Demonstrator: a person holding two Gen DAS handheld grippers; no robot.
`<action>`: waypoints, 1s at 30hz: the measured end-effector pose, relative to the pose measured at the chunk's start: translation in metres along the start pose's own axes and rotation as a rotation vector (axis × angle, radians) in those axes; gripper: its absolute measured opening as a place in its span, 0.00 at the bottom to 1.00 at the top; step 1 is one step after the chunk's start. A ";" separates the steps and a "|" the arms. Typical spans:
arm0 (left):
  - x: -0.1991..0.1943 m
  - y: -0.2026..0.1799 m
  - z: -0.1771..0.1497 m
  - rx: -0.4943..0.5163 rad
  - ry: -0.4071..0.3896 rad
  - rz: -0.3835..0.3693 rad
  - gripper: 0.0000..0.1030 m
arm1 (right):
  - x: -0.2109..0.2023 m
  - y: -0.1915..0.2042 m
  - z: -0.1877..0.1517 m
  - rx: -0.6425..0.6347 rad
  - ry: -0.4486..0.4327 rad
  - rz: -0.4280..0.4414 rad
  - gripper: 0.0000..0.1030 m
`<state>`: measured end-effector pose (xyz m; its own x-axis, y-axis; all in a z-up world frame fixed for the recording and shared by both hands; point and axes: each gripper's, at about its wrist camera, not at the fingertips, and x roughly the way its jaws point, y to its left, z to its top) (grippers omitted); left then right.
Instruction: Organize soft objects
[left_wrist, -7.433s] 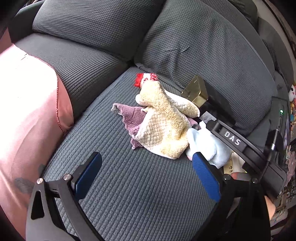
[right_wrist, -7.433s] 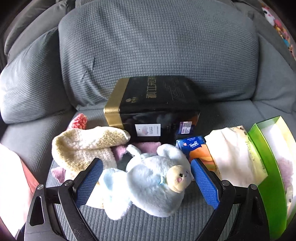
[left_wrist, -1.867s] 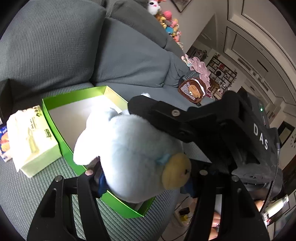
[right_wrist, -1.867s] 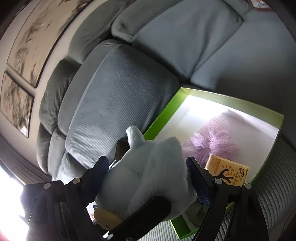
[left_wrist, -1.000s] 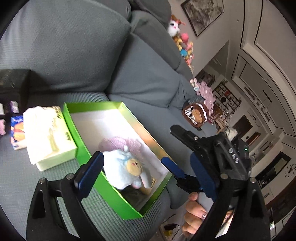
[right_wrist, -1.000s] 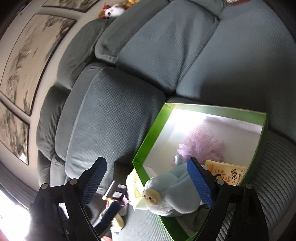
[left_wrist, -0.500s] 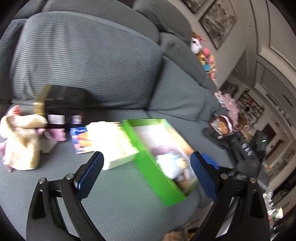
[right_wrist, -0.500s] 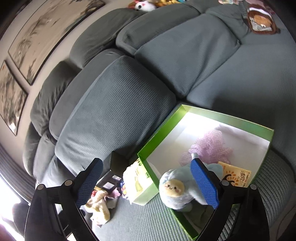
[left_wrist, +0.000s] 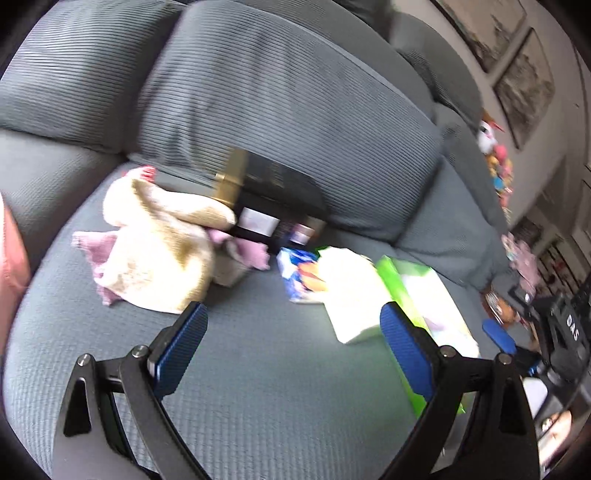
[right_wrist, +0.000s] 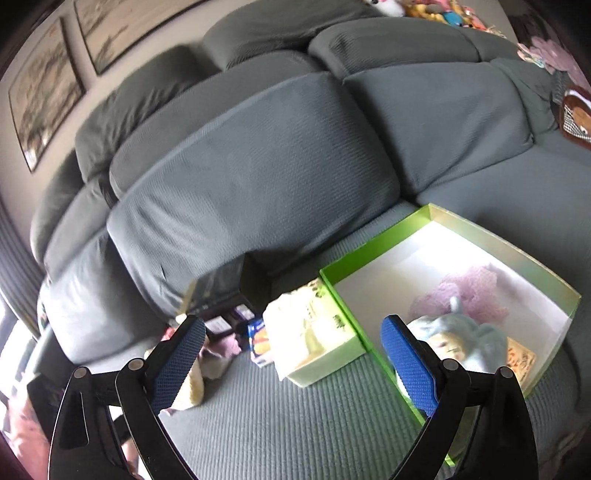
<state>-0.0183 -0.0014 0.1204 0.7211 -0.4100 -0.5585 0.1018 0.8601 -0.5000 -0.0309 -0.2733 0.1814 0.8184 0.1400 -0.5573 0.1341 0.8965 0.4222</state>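
Both hand-held grippers tilt down over the grey sofa (left_wrist: 280, 376). The left hand-held gripper (left_wrist: 291, 343) gapes wide, empty. The right hand-held gripper (right_wrist: 293, 356), jaws just widened, holds nothing. The blue plush toy (right_wrist: 461, 343) lies inside the green box (right_wrist: 373, 236).

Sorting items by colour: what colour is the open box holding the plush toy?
Bright green box with a white inside, clearest in the right wrist view.

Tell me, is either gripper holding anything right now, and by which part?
Nothing is held. The left gripper and right gripper are both open and empty; the blue plush toy lies loose in the green box.
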 end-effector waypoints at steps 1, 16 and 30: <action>0.000 0.003 0.000 -0.007 -0.002 0.016 0.91 | 0.004 0.003 -0.002 -0.005 0.013 0.001 0.94; -0.008 0.032 0.008 -0.040 -0.024 0.166 0.93 | 0.034 0.059 -0.025 -0.166 0.076 -0.009 0.94; -0.004 0.058 0.011 -0.116 0.029 0.260 0.94 | 0.064 0.096 -0.054 -0.318 0.182 -0.030 0.94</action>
<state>-0.0080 0.0539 0.1010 0.6930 -0.1904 -0.6953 -0.1637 0.8977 -0.4091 0.0039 -0.1550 0.1475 0.7004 0.1580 -0.6960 -0.0466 0.9832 0.1762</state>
